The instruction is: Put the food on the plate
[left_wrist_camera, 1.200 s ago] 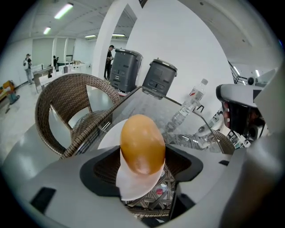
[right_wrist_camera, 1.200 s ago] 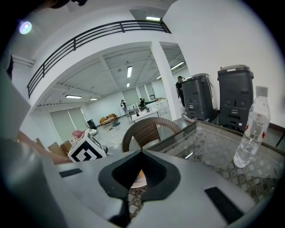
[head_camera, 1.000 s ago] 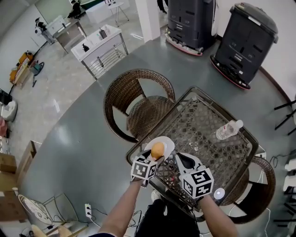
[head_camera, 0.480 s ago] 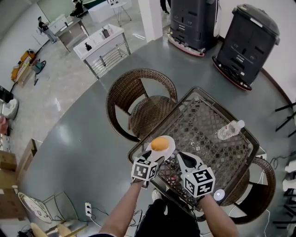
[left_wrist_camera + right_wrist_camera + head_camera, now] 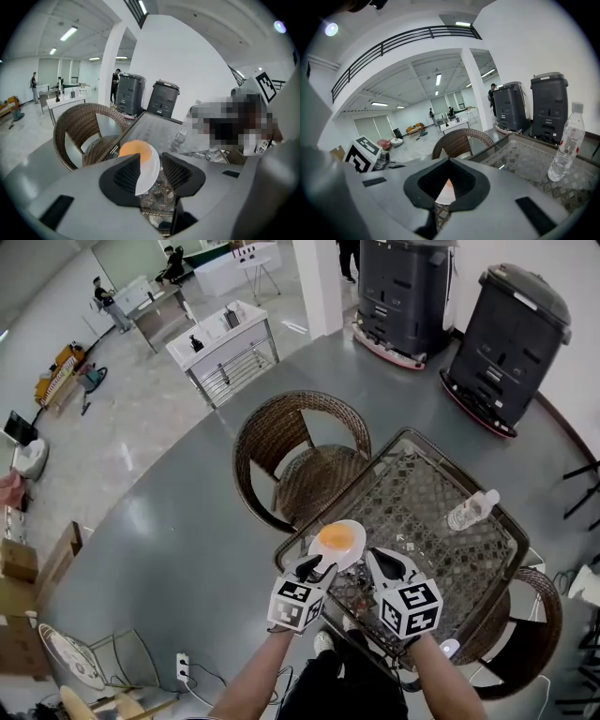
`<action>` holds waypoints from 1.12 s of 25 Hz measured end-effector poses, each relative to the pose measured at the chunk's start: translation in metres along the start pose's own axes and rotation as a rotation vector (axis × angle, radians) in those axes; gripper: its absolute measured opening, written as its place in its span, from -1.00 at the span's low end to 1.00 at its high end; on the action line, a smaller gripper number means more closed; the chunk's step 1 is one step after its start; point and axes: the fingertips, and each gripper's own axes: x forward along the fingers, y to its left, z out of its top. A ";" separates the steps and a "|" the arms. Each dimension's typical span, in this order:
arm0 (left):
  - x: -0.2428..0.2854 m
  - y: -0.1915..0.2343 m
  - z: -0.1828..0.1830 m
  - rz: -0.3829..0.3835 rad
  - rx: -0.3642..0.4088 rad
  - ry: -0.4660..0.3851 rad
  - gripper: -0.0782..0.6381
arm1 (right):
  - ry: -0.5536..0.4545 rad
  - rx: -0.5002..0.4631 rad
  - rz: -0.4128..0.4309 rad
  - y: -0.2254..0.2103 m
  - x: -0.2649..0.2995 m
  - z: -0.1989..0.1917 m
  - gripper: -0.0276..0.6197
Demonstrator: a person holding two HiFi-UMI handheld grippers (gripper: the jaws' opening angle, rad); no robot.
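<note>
Shows the round orange food (image 5: 336, 538) lying on the white plate (image 5: 347, 562), off-centre toward the far side, at the near left corner of the glass-topped wicker surface (image 5: 422, 512). Holds the left tool (image 5: 314, 568) at the plate's near rim, jaws apart though they have just been closing, with nothing pinched between them. Looks, in the left gripper view, along the left tool (image 5: 151, 157) through the gap to the plate's (image 5: 149, 176) pale edge and the food (image 5: 136, 149) beyond it, neither touched by the pads. Sets the right tool (image 5: 375, 557) just beside the left one, over the surface's near edge and to the right of the plate, jaws drawn together at the tips and gripping nothing. Confirms as much in the right gripper view, where only a narrow wedge of plate shows below the meeting tips of the right tool (image 5: 449, 161). Places a clear water bottle (image 5: 565, 140) upright toward the surface's right side, well apart from the plate. Puts a brown wicker chair (image 5: 295, 460) against the surface beyond the plate.
</note>
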 end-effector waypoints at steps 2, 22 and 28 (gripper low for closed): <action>-0.012 -0.004 0.010 0.013 0.035 -0.031 -0.44 | -0.014 -0.001 0.005 0.006 -0.001 0.006 -0.91; -0.128 -0.063 0.128 -0.064 0.149 -0.390 -0.76 | -0.292 -0.162 0.049 0.070 -0.055 0.110 -0.91; -0.150 -0.070 0.151 -0.075 0.176 -0.439 -0.76 | -0.347 -0.174 0.070 0.087 -0.070 0.130 -0.91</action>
